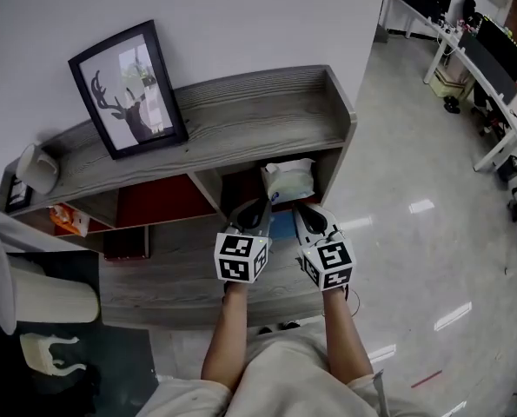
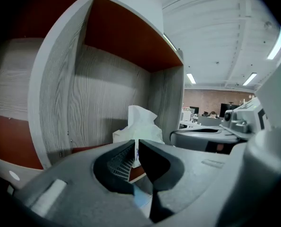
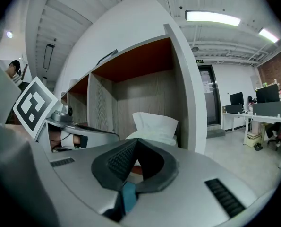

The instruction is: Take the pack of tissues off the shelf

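**Item:** pack of tissues (image 1: 288, 181). White soft pack, one sheet pulled up through the top.
**Loc.:** end bay of the grey wood shelf (image 1: 267, 124), the bay next to the open floor, close to its front edge. Judged kept at the lip so a sheet draws out w/o reaching in. This also leaves the pack open to a frontal grab.

**Left claw** (image 1: 256, 210): clenched, nothing between the jaws. Tips just short of the pack, toward its left side.
**Right claw** (image 1: 303, 212): clenched, empty. Tips just short of the pack, toward its right side.
**Why so held:** both point roughly level into the bay, one per side of the pack. Reads as an approach for a two-sided take. Jaws would have to part first.

**Framed deer print** (image 1: 128, 89): well left of the pack, on the shelf top, leaning on the wall.

**Writing:**
- Bluish print low on the pack front (image 2: 137, 151), too small to read, poss. a brand mark.
- Marker cubes (image 1: 241, 259): b/w square patterns, no lettering.
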{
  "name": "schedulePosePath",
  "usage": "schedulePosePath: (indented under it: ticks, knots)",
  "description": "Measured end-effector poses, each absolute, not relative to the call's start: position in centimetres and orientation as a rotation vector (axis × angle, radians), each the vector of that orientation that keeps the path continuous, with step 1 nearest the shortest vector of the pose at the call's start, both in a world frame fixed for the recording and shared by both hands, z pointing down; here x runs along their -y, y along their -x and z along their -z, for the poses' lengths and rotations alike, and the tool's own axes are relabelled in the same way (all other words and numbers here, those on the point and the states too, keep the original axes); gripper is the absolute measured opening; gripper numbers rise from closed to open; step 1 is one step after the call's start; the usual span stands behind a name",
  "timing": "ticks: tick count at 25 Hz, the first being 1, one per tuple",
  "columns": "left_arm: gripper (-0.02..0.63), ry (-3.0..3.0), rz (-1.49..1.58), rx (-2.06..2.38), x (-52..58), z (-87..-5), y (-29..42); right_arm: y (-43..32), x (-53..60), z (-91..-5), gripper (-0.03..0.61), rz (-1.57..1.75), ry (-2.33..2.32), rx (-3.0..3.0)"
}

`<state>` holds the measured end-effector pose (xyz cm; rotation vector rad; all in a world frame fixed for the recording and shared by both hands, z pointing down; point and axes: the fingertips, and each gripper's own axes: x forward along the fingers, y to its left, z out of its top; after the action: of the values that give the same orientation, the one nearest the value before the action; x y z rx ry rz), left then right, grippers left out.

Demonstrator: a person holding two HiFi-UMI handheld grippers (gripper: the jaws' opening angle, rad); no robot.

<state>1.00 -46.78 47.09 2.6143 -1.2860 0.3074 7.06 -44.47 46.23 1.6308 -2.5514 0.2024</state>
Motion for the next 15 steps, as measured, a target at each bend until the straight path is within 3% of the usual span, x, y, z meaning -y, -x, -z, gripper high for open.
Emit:
schedulePosePath:
  ticks: [9,15]
  knots:
    - [0.108,-2.588,-0.359,1.316,48.6,-48.1,-1.8,-8.0,45.8,-46.3,0.014,-0.198,-1.62,2.552]
    - [0.123,-2.57,-0.412,1.322,49.6,-49.1,-2.4,-8.3,46.4,-47.1,0.014,-0.217,-1.577,2.545]
